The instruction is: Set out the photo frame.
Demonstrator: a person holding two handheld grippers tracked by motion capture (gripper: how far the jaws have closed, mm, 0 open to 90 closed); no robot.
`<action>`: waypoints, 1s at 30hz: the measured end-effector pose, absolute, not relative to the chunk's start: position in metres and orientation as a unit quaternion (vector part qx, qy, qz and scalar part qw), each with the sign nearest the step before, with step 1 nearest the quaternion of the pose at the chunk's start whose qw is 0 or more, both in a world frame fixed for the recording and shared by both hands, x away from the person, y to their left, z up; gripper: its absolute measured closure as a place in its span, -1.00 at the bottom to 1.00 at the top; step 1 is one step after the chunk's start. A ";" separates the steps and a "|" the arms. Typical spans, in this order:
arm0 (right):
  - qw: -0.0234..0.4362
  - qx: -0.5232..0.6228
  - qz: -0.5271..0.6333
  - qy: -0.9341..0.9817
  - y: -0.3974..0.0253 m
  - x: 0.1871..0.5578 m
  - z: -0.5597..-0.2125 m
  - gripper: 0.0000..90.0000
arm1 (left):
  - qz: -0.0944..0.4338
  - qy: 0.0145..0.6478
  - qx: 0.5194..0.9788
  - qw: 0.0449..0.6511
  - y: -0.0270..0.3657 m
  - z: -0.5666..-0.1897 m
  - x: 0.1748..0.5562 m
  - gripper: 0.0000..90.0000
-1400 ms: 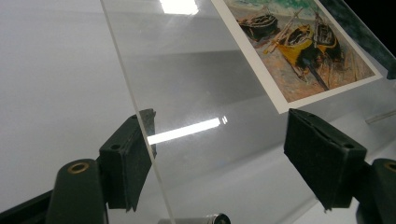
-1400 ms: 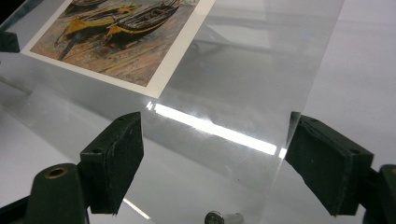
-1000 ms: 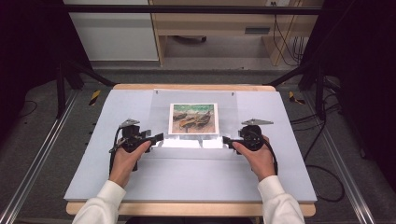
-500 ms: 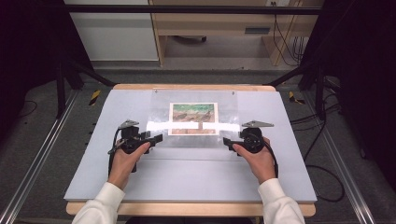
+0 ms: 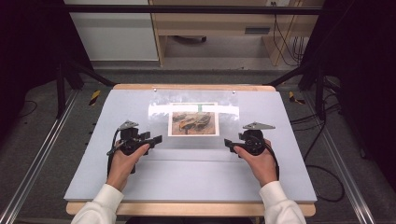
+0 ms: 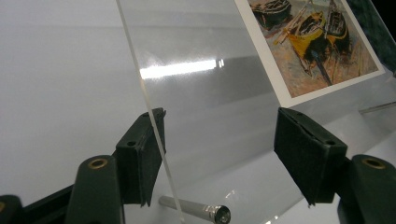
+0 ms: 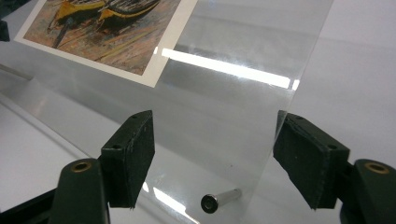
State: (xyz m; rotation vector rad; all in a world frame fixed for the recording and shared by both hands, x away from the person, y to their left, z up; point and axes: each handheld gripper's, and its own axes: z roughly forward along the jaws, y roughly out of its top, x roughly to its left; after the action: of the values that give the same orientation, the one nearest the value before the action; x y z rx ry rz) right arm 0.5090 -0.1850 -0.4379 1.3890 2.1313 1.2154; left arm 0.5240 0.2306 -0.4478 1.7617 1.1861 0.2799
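Observation:
A clear plastic sheet [image 5: 159, 122] lies over a picture of boats [image 5: 194, 123] in the middle of the pale board [image 5: 280, 177]. My left gripper [image 5: 156, 139] is at the sheet's near left corner and my right gripper [image 5: 228, 143] at its near right corner. Both are open. In the left gripper view the sheet's edge [image 6: 148, 116] runs along the inner face of the left jaw, with the picture [image 6: 313, 42] beyond. In the right gripper view the sheet [image 7: 233, 102] spans the gap between the jaws. A small metal pin [image 6: 196, 210] [image 7: 222, 198] lies beneath the sheet in each view.
The board rests on a wooden table whose edge [image 5: 187, 209] shows at the front. A bright glare band [image 5: 194, 111] crosses the sheet's far part. Dark frame posts and cables stand on the floor at both sides. Wooden furniture stands beyond the table.
The glare band has slid from across the picture toward the sheet's far edge, so the sheet's tilt has changed. Both hands have barely moved.

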 end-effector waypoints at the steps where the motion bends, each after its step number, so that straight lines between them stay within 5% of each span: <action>1: 0.157 0.490 0.425 0.744 -0.185 0.508 -0.437 -0.31 | 0.115 0.486 0.722 0.479 0.231 -0.448 0.524 -0.25; 30: 0.178 0.483 0.414 0.750 -0.185 0.490 -0.436 -0.09 | 0.132 0.474 0.728 0.478 0.233 -0.448 0.507 -0.14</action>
State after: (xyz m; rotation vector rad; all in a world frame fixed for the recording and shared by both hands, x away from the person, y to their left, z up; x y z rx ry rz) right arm 0.4903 -0.1853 -0.4356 1.3667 2.1229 1.1722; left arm 0.5070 0.2329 -0.4483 1.7782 1.1571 0.3230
